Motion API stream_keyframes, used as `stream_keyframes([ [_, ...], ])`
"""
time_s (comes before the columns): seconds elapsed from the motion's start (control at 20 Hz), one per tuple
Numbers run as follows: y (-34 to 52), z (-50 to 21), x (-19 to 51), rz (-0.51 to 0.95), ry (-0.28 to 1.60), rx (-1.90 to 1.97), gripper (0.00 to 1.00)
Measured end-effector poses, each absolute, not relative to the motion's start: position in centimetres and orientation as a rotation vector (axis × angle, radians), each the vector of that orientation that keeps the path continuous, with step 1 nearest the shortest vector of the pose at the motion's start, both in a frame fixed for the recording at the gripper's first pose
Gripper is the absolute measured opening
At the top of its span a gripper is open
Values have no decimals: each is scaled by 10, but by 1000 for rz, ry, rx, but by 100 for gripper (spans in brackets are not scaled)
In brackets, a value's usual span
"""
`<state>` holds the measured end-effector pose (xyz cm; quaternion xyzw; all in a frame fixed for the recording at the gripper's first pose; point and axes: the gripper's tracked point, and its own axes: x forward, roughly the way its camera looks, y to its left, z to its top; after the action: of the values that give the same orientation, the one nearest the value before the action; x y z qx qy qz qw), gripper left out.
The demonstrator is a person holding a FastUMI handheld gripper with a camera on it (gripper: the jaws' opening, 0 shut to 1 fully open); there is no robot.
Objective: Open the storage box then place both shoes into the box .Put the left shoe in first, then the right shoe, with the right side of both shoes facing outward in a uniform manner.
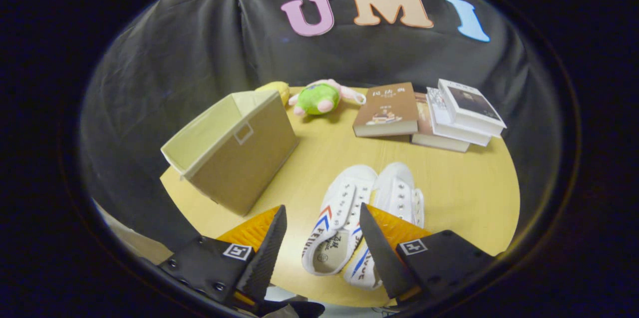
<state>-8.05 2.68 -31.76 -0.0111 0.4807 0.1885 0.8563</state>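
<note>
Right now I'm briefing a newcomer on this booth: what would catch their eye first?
Probably the pair of white shoes side by side on the round wooden table, one lying between the open tool fingers. Next, the tan storage box beside them, then the green plush toy and stacked books beyond.

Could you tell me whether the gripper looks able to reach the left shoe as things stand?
Probably yes: the gripper is open, and the left shoe lies between its fingers with nothing over it; the right shoe lies beside it.
</note>
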Motion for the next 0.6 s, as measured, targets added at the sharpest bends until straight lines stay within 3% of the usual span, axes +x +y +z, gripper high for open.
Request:
stream_keyframes([
  [0.2, 19, -354, -98, 397, 1111, -67, 91],
  [0.6, 0, -378, -97, 282, 1189, -201, 52],
])
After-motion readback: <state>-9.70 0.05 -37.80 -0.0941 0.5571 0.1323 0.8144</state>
